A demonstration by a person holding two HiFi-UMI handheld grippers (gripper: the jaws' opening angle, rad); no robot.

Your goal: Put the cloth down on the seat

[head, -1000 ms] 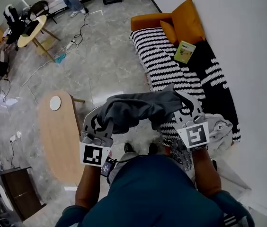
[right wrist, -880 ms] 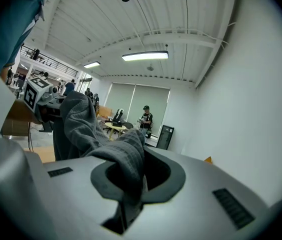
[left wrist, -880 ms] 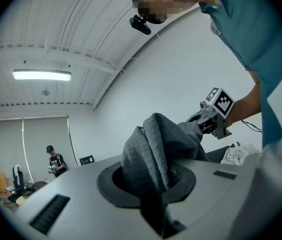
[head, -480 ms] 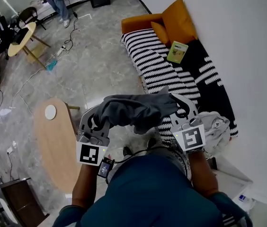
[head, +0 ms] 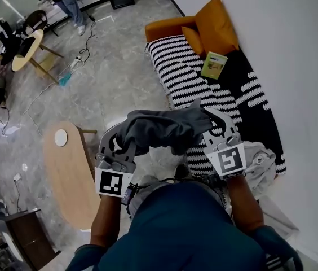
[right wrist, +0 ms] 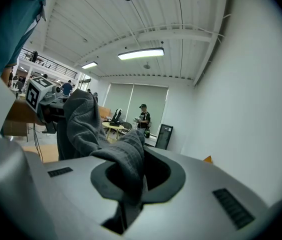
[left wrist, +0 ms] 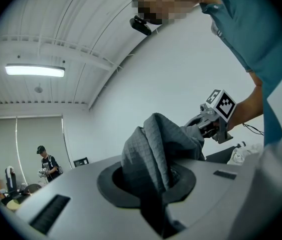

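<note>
Since a second ago you and both grippers have shifted together across the floor. The sofa and the coffee table have slid slightly in the head view, while the cloth has kept its place in front of your chest.

Your left gripper [head: 118,144] is clamped on one end of the grey cloth [head: 159,130], and your right gripper [head: 212,121] is clamped on the other end. Each gripper view shows fabric pinched in the slit between its jaws. The cloth hangs bunched between them in the air, not yet on the seat, and it overlaps the front edge of the striped sofa seat [head: 184,72] near its close end.

On your left, the rounded edge of the wooden coffee table [head: 71,179] lies near, with a strip of grey floor [head: 119,78] between it and the sofa front. On the seat, a green book [head: 214,65] lies toward the far end, below an orange cushion [head: 218,24]. A white garment [head: 260,160] is heaped at the near end, just beside your right gripper. Striped cover shows bare between the book and the garment. The white wall [head: 294,66] runs along the sofa's far side.
</note>
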